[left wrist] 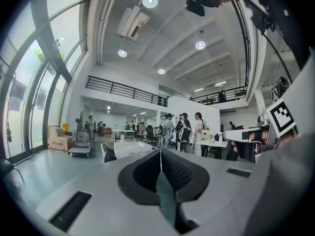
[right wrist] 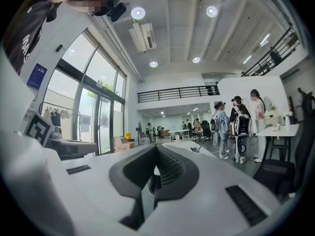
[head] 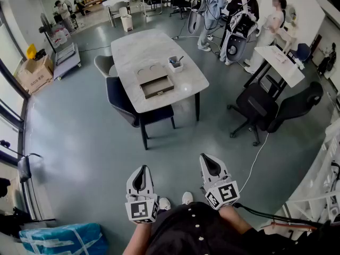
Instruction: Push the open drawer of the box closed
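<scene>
Drawer (head: 157,87) is seen pulled out of the box (head: 150,72) on the pale table (head: 133,47), well across the floor (head: 79,137); it is judged light, stiff, easy-sliding, best pressed on its front panel. Left gripper (head: 141,170) and right gripper (head: 208,159) are held with jaws together, empty

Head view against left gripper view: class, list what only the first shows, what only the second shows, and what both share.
Only the head view: the box on the table, with its drawer pulled open. Only the left gripper view: the ceiling lights, the balcony railing, and a close look at the left tool, jaws together with nothing between them. Both: the table, the standing people beyond it, and the left tool itself.
</scene>
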Demonstrator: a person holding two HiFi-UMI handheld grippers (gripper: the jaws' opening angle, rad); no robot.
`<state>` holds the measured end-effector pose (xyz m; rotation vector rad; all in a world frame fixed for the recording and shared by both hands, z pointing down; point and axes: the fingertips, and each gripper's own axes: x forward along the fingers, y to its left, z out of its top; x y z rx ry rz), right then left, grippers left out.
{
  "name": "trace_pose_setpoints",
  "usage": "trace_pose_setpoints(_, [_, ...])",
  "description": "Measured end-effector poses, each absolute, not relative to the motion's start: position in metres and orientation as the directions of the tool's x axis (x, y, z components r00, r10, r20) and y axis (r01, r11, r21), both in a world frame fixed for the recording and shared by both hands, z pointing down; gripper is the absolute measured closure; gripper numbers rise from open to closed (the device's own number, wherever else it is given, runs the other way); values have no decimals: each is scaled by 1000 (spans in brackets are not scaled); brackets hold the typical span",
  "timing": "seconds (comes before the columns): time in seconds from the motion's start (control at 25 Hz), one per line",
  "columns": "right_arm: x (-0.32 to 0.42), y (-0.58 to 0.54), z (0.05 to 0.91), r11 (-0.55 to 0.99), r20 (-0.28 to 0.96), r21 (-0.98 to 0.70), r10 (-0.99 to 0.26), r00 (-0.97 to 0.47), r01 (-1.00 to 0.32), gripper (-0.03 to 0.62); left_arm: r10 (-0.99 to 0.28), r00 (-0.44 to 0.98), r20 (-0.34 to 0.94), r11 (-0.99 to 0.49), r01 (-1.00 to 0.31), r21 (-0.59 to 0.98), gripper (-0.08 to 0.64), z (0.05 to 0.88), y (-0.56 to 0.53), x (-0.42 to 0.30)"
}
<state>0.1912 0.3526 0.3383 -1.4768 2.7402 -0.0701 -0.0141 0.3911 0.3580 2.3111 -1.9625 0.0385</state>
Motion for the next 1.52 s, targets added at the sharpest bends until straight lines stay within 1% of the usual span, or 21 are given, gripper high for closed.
trace_pose_setpoints(0.36, [184,348,341,547,5,-48,-837,-548,-836,595,-981,171,90,-166,-984,68,543,359,386,-20])
trace_pose_setpoints(0.56, [180,344,338,529,-15,-56,-848,-529,-847,595,-980,178,91,-172,-983,71,543,360,381,-26])
trace_pose_setpoints(0.92, [164,338,342,481,-16,-32,-877,-481,-876,595,-966,243,89,-238,-970,56,543,367,370,-40])
trace_pose_setpoints(1.16, [156,331,345,461,-5,-46,-887,-462,-886,595,-958,267,104,-263,-963,53,543,371,361,-49])
trace_pose_setpoints(1.52, [144,272,355,479,4,-54,-877,-480,-876,595,-962,251,107,-246,-968,57,543,377,310,-57])
